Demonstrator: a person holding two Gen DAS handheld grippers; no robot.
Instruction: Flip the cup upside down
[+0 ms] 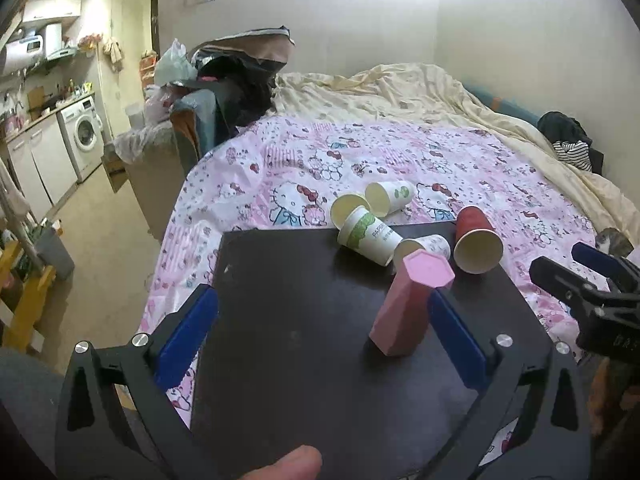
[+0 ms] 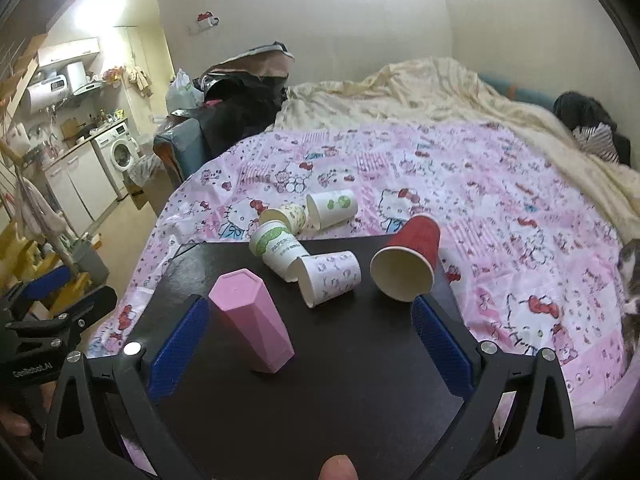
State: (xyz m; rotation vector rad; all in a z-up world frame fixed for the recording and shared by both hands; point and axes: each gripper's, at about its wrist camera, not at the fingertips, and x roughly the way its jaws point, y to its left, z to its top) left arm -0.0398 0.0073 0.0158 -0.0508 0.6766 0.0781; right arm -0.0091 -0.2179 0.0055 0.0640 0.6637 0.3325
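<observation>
A pink hexagonal cup (image 1: 408, 304) stands upside down on the black board (image 1: 304, 320), also in the right wrist view (image 2: 252, 320). A red cup (image 1: 476, 240) lies on its side at the board's far right edge, mouth toward me (image 2: 408, 264). Several white paper cups (image 1: 370, 234) lie tipped over behind it (image 2: 328, 276). My left gripper (image 1: 324, 304) is open and empty; its right finger is beside the pink cup. My right gripper (image 2: 312, 316) is open and empty, with the pink cup near its left finger and the red cup beyond its right finger.
The board (image 2: 320, 380) rests on a bed with a pink cartoon-print sheet (image 2: 480, 200) and a cream duvet (image 1: 420, 92). A cat (image 2: 632, 280) is at the right edge. A kitchen with a washing machine (image 1: 84, 136) is at left.
</observation>
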